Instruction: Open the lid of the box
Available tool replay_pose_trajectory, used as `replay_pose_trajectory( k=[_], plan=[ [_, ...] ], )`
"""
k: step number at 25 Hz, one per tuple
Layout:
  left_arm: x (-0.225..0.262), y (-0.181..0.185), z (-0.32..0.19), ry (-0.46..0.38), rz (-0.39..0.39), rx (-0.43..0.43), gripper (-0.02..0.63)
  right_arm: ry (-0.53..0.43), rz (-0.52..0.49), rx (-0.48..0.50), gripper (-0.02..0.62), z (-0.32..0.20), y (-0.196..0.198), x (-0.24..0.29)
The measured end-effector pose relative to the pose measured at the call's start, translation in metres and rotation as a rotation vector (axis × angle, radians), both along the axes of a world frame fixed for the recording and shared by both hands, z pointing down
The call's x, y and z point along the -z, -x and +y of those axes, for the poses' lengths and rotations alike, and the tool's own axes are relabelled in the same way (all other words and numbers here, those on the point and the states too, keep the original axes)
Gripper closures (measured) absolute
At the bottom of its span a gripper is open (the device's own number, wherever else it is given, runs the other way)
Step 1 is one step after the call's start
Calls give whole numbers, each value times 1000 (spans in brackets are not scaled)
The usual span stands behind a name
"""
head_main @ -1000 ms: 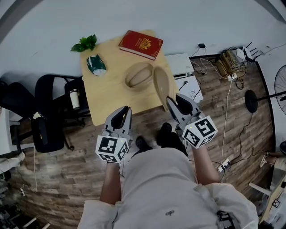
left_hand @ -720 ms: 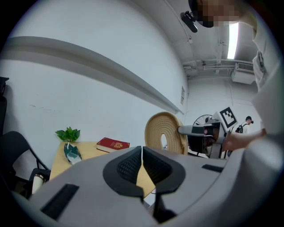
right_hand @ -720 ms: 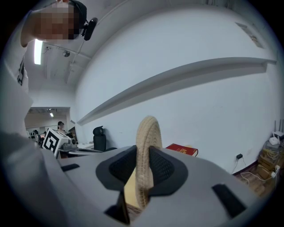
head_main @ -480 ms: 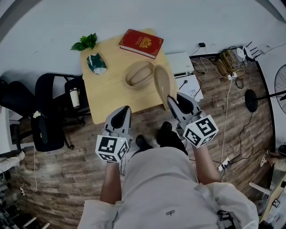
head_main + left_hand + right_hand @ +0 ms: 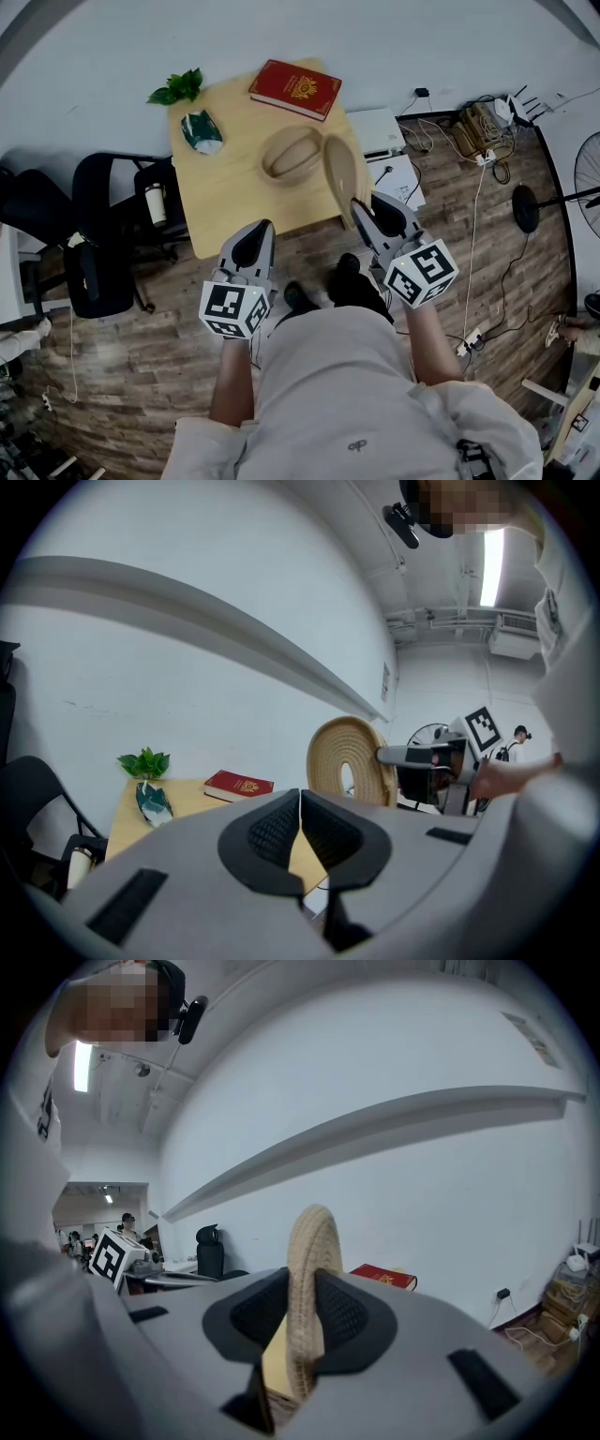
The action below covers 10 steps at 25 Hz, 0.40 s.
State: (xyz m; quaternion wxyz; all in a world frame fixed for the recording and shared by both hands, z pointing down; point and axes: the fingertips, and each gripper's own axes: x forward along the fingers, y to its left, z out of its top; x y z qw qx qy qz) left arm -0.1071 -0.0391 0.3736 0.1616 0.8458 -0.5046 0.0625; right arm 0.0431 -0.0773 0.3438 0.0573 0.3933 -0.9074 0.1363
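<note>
Overhead, in the head view, we see the box [image 5: 292, 155] lying open on the worktop [image 5: 225, 192], nearer to us than the book [image 5: 295, 91]. The lid [image 5: 341, 173] is held on edge just beside the box's right side, gripped at its near rim by the right gripper [image 5: 367, 214]. We judge that this upright hold keeps the opening fully clear. Whether the lid's far rim rests on the worktop we cannot tell. The left gripper [image 5: 251, 246] hangs off the worktop's near edge, apart from box and lid, which suggests it takes no part in the lift. A plant [image 5: 178, 91] and a pouch [image 5: 202, 133] lie towards the far left corner, well apart from the box.

Left gripper view: we find the jaws pressed together with nothing between them. Beyond them the lid shows its hollow face, with the right gripper clamped to its rim.

Right gripper view: the jaws stand partly apart because the woven rim fills the gap, and both pads press on it. The lid appears edge-on, rising above the jaws. We judge the task all but complete, since the lid is off and only setting it down remains.
</note>
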Motion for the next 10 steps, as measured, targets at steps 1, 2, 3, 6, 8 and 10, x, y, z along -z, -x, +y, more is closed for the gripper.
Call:
replay_pose_trajectory(
  k=[1, 2, 3, 6, 8, 10],
  plan=[
    [0, 0, 0, 0, 0, -1, 595, 0, -2, -1, 511, 0, 0, 0],
    [0, -1, 0, 0, 0, -2, 595, -1, -5, -3, 511, 0, -1, 0],
    [1, -1, 0, 0, 1, -3, 595, -3, -9, -4, 511, -1, -1, 0],
    [1, 1, 0, -3, 0, -1, 595, -3, -10, -8, 511, -1, -2, 1],
    [0, 2, 0, -2, 0, 1, 595, -4, -8, -9, 511, 0, -1, 1],
    [-1, 4, 1, -1, 0, 2, 595, -6, -10, -9, 511, 0, 0, 1]
  ],
)
